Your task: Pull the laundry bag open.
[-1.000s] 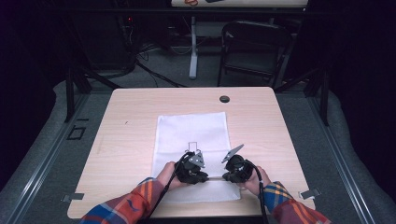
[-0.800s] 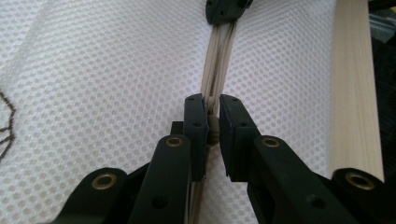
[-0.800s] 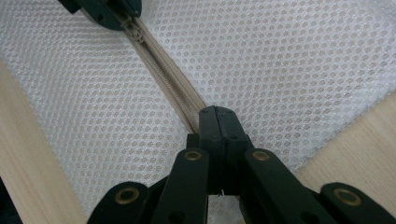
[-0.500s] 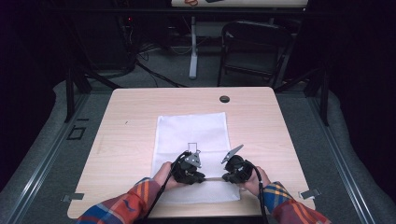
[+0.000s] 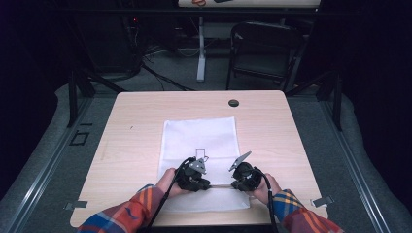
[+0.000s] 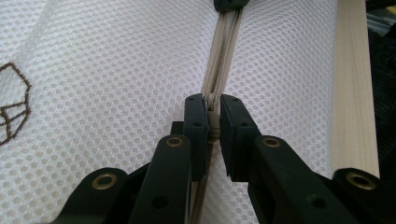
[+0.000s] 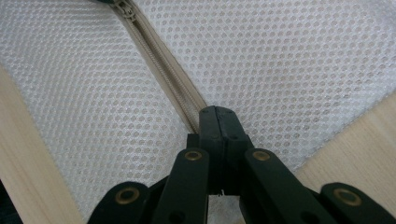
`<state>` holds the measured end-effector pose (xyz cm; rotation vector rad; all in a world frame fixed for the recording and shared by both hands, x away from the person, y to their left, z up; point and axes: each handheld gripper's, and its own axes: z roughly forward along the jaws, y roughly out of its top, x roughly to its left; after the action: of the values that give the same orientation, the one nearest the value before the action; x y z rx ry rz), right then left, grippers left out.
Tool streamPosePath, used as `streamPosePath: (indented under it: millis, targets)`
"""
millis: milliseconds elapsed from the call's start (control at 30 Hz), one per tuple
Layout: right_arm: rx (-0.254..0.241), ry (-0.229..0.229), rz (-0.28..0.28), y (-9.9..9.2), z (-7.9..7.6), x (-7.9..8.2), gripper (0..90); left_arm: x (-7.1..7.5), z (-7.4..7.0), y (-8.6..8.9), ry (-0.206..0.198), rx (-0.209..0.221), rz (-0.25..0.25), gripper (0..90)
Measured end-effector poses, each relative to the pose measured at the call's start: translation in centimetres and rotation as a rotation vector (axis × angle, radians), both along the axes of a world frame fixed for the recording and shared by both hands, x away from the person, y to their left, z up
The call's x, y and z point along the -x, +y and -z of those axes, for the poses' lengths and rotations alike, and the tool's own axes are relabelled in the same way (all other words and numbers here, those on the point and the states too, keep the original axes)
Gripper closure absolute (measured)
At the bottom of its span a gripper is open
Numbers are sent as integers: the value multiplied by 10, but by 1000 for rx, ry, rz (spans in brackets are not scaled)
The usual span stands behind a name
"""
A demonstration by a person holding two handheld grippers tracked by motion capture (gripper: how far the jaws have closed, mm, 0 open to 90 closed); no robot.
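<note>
mesh bag (image 5: 200, 141) lies on table (image 5: 131, 126), probably centred.

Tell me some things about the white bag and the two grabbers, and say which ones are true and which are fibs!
1. The white mesh bag lies flat on the wooden table. True.
2. The left gripper pinches the beige zipper pull. True.
3. The right gripper has its jaws wide open. False: they are shut, right at the zipper line.
4. The bag has a red star sewn on it. False: it has a small brown outline design.
5. The two grippers are at the far edge of the table. False: they are at the near end of the bag, close to the person.
</note>
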<state>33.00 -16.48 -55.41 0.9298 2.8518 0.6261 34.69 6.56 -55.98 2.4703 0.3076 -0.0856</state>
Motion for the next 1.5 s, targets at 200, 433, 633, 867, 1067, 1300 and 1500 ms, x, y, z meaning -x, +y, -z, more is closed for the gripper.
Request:
streamPosePath:
  millis: [200,433,633,867,1067,1300,1500]
  targets:
    - [2,1,-4,0,0,0,900,1,-1,2,3,10,3,815]
    - [-3,5,1,-1,0,0,900,1,0,15,-28,-23,-16,900]
    - [3,13,14,-5,0,-2,900,1,-3,22,-3,21,-50,874]
    - [-13,19,13,-7,0,-3,900,4,4,-1,-12,30,-18,694]
    - [-9,15,15,-6,0,-2,900,8,8,-12,-68,8,-3,771]
    - [-3,14,16,-6,0,-2,900,18,5,-17,-173,-35,25,804]
    - [-6,17,19,-6,0,-2,900,14,6,-14,-101,1,17,791]
